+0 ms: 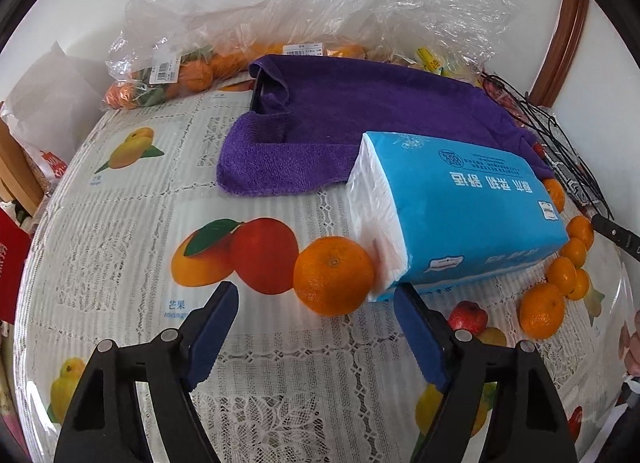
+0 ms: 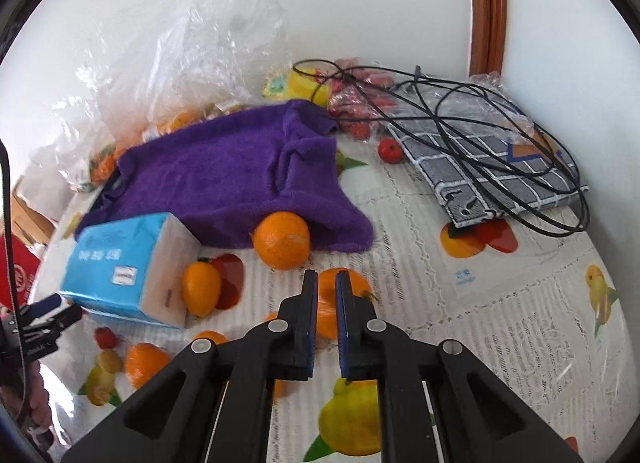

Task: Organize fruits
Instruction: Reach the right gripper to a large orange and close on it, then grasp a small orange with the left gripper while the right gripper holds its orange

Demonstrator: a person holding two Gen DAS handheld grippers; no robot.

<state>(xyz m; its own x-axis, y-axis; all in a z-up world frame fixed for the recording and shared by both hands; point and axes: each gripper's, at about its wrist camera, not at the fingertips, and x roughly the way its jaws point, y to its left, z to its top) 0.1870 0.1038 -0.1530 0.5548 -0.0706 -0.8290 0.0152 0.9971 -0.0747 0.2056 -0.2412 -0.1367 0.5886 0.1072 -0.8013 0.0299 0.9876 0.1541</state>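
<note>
In the left wrist view an orange (image 1: 333, 276) lies on the fruit-print tablecloth against the white end of a blue tissue pack (image 1: 460, 215). My left gripper (image 1: 316, 295) is open, its blue pads on either side just short of that orange. Several small oranges (image 1: 560, 275) lie right of the pack. In the right wrist view my right gripper (image 2: 327, 283) is nearly shut and empty, over an orange (image 2: 332, 303) behind its fingers. Another orange (image 2: 282, 240) rests at the purple towel's (image 2: 224, 179) edge, and a small one (image 2: 201, 286) by the tissue pack (image 2: 124, 263).
Clear plastic bags with oranges (image 1: 192, 71) stand at the back by the wall. A checked pad (image 2: 492, 159) with black cables (image 2: 480, 111) lies at the right, with bagged red fruit (image 2: 356, 103) behind. A small red fruit (image 2: 390, 151) lies beside the pad. My left gripper also shows in the right wrist view (image 2: 44, 315).
</note>
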